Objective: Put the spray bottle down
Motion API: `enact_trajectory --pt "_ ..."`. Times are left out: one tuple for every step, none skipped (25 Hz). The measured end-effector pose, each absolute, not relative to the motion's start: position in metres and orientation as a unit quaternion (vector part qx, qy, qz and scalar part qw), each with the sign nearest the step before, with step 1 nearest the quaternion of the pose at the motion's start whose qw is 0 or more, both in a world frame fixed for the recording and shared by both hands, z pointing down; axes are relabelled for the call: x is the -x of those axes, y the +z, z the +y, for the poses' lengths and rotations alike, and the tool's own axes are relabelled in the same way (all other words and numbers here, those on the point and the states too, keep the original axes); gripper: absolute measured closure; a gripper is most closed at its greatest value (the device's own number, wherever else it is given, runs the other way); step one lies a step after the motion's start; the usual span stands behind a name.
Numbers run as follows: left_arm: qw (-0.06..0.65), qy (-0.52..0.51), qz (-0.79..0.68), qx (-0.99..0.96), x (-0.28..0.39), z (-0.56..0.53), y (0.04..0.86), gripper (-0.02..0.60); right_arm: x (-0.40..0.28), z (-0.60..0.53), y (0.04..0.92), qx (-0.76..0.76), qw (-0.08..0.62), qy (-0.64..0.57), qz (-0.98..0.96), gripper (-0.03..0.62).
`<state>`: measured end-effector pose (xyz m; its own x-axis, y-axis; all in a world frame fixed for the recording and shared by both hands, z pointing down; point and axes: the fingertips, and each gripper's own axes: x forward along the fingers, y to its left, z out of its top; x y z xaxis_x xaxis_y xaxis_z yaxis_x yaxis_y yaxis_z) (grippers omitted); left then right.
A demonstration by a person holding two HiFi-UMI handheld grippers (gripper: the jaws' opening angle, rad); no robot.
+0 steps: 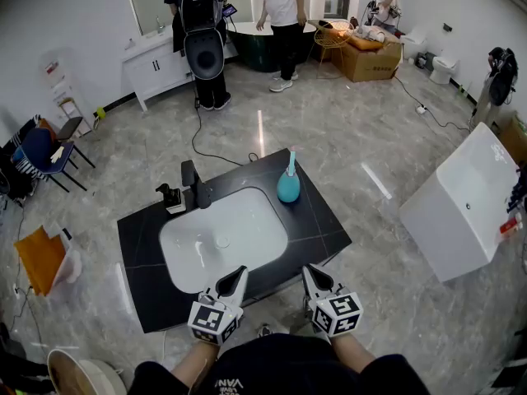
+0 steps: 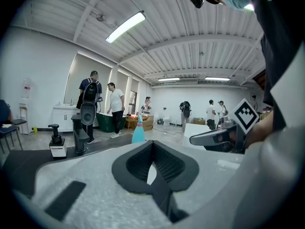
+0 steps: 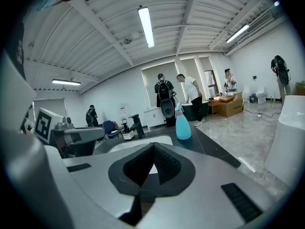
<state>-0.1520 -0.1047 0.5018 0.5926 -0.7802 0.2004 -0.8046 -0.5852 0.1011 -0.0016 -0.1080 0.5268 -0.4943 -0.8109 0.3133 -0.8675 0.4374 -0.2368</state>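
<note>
The teal spray bottle (image 1: 288,186) stands upright on the far right corner of the black countertop (image 1: 317,220), beside the white sink basin (image 1: 222,235). No gripper touches it. My left gripper (image 1: 238,272) and right gripper (image 1: 310,271) hover side by side over the counter's near edge, well short of the bottle. Both are shut with nothing between their pads. In the left gripper view the bottle (image 2: 138,132) shows far ahead past the shut left gripper (image 2: 152,143). In the right gripper view the bottle (image 3: 182,125) stands ahead and to the right of the shut right gripper (image 3: 153,146).
A black faucet (image 1: 196,186) and a soap dispenser (image 1: 172,199) stand at the basin's far left. A loose white basin (image 1: 465,204) lies on the floor to the right. People stand by a cabinet at the back; chairs and an orange bag are at the left.
</note>
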Motion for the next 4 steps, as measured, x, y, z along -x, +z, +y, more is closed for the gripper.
enact_trajectory --pt "0.092 0.067 -0.444 -0.888 0.1502 -0.1044 0.5018 0.571 0.0012 -0.1083 0.5263 -0.497 0.076 0.185 -0.845 0.597" --pt "0.093 0.068 -0.443 -0.889 0.1483 -0.1042 0.5014 0.571 0.0007 -0.1085 0.5258 -0.496 0.077 0.185 -0.845 0.597" --pt "0.094 0.068 -0.441 -0.89 0.1464 -0.104 0.5008 0.571 0.0002 -0.1087 0.5251 -0.496 0.077 0.184 -0.845 0.597" --pt "0.094 0.067 -0.439 -0.891 0.1445 -0.1039 0.5002 0.571 -0.0004 -0.109 0.5244 -0.496 0.077 0.184 -0.845 0.597"
